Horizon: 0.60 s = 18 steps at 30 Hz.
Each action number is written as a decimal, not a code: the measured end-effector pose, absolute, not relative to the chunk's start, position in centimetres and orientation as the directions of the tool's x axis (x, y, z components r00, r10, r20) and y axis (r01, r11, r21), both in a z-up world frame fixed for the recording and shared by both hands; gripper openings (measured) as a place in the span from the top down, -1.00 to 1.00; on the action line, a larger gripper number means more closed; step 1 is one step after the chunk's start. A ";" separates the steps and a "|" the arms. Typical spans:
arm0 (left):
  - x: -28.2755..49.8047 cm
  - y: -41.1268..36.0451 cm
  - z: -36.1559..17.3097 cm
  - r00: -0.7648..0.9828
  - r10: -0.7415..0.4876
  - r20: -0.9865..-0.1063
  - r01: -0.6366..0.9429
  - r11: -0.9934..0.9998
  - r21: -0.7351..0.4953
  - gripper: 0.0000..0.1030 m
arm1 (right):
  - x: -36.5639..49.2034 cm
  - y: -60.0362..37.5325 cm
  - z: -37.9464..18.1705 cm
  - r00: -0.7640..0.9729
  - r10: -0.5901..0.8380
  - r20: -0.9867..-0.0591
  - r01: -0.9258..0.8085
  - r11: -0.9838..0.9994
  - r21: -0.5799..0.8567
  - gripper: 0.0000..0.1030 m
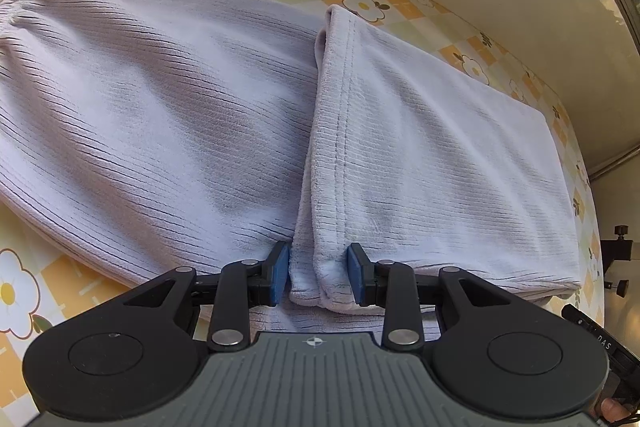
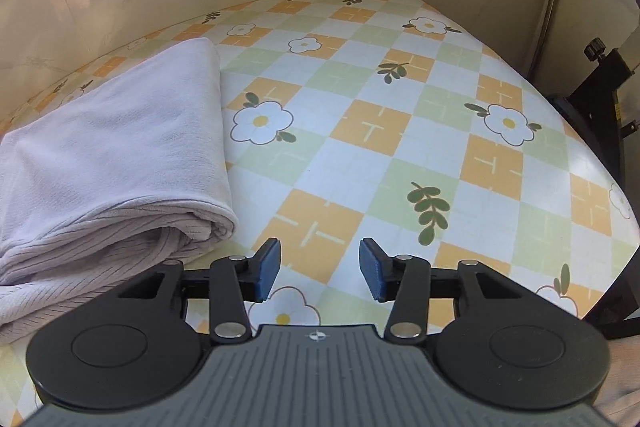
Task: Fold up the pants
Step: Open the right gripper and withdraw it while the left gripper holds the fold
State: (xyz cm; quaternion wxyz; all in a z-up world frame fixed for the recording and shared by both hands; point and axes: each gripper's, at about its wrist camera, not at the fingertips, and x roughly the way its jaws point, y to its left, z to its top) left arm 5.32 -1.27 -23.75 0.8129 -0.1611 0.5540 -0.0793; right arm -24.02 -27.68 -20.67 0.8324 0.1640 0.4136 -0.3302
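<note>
The left claw [image 1: 318,273] sits at the bottom middle of the left wrist view. Its two blue pads [image 1: 280,273] have the hem end of the pants [image 1: 200,99] between them. The soft cloth fills the gap, but I cannot tell if the pads are squeezing it or just sitting beside it.

The pants are pale purple and fuzzy, with thin lines running along them like little ribs. One part is folded over and lies on top, on the right side of that view. Its stitched hem [image 1: 340,131] runs up from the claw toward the top middle. The wide part of the pants spreads to the left, and the bunched waist is in the upper left corner.

The right claw [image 2: 320,269] is at the bottom middle of the right wrist view. Its blue pads are spread apart and hold nothing. Only the table cover [image 2: 400,131] shows between them. In this view the pants lie folded at the left side, with a thick rounded fold beside the claw.

The table cover has orange, green and white squares with white flowers and green leaves.
</note>
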 end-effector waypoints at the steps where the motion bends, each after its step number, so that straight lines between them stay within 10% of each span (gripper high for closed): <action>1: 5.3 -1.3 -23.8 0.373 -0.307 -0.876 -0.051 0.936 -0.349 0.33 | -23.7 -27.1 -20.6 0.456 -0.402 -0.794 0.665 0.746 0.004 -0.04; 4: 5.4 -1.4 -23.8 0.374 -0.304 -0.877 -0.053 0.937 -0.347 0.33 | -21.9 -25.4 -21.1 0.496 -0.358 -0.791 0.610 0.792 0.024 -0.34; 18: 4.9 -1.2 -23.8 0.385 -0.303 -0.872 -0.061 0.934 -0.351 0.33 | -20.7 -27.6 -22.0 0.471 -0.393 -0.790 0.694 0.718 0.056 -0.43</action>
